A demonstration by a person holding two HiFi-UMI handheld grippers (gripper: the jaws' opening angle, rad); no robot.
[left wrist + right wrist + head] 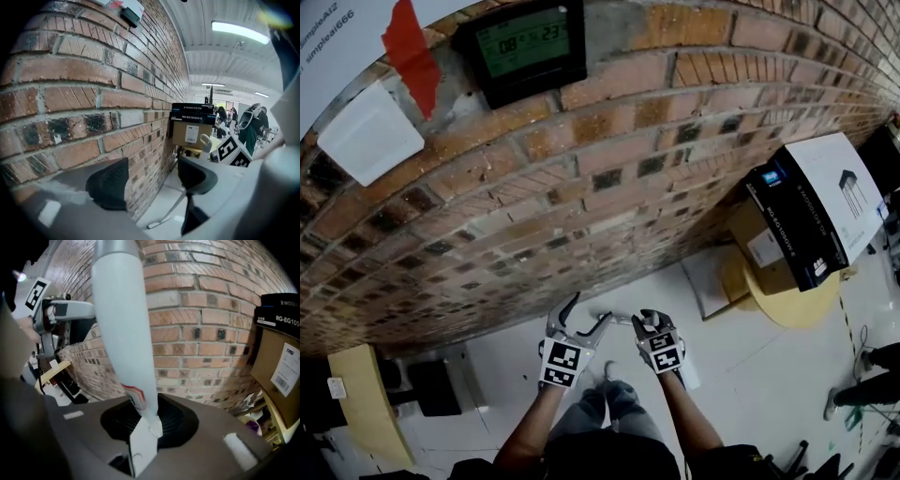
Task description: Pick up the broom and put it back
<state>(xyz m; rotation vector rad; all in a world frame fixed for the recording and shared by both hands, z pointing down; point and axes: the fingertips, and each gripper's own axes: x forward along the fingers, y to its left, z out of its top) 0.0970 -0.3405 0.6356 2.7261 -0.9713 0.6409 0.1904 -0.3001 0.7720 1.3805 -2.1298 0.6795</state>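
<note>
Brick wall [609, 150], white floor [750, 375]: you are clamping the broom [123, 333] in right tongs [147, 420], left tongs [152, 180] gaping empty, so lean it gently on the bricks.

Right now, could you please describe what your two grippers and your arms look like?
Both the left gripper and the right gripper have pale grey, curved jaws lined with black ribbed pads. Each carries a white cube printed with black square markers. No cables show. The forearms are without sleeves, and dark clothing shows at the bottom edge of the head view.
</note>
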